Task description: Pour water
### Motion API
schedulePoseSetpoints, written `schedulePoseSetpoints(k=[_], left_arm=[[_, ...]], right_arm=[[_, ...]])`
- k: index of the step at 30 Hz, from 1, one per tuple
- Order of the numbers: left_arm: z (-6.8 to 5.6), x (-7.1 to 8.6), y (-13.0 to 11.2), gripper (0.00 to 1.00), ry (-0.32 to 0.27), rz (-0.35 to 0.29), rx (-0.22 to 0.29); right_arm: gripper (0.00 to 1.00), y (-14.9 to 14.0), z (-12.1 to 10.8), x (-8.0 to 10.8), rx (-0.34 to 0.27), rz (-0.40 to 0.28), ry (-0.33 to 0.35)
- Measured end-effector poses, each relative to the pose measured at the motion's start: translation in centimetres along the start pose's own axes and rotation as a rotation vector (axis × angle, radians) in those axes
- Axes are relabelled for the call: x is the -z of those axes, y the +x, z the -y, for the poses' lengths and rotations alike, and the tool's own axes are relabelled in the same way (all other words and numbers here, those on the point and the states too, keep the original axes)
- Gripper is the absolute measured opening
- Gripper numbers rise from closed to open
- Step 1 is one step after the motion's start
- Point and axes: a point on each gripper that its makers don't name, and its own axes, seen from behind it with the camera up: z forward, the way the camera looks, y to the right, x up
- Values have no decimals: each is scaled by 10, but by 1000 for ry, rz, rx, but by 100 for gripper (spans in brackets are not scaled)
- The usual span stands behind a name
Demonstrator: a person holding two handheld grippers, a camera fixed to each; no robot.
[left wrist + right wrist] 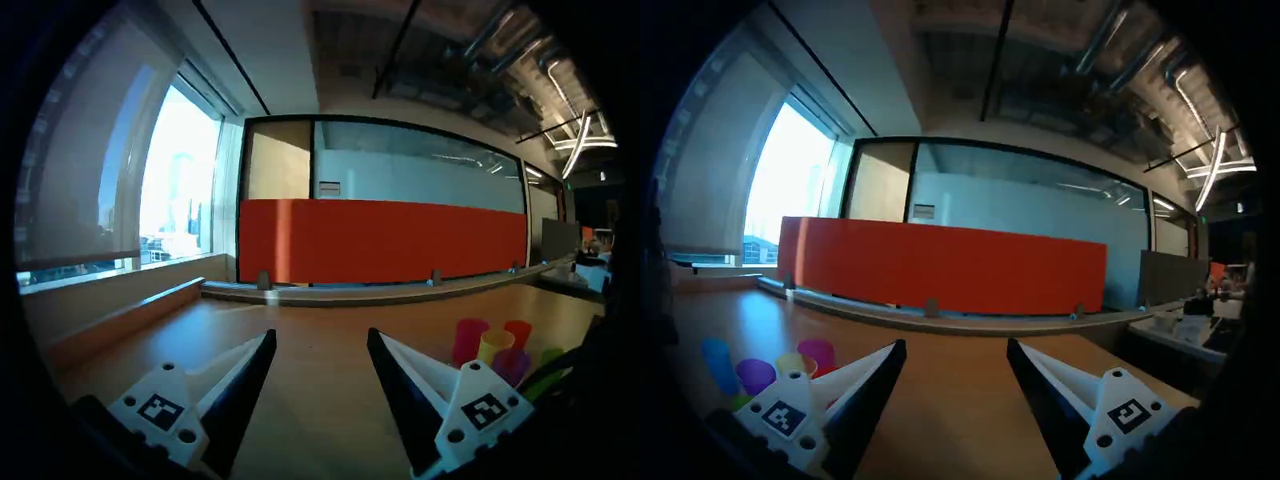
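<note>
Left tongs (321, 331) and right tongs (956, 342) gape — coloured cups (494, 346) nearby, contents hidden.

We find no words or numbers we can read. A small white paper notice (329, 189) on the glass partition (416, 164), just above the centre of the left gripper view, is too small to make out. The square black-and-white patterned markers (162, 410) on the left gripper (321, 333) and the right gripper (954, 343) bear no letters.
</note>
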Motion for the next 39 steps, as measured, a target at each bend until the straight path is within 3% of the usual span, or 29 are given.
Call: schedulePoseSetpoints(k=[5,12,18,39], left_arm=[[-3,-3,-5,84,18,5,-45],[-10,-4,0,84,33,-29,-39],[-15,-4,-1,84,42,-51,-18],[-32,-6,-28,84,25,-38,-35]], right_arm=[[98,1,-3,-4,-28,-1,-6],[98,3,-9,-8,-74,6,-5],[98,4,-14,-10,-72,9,-12],[98,-7,-6,-11,-53,43,-3]])
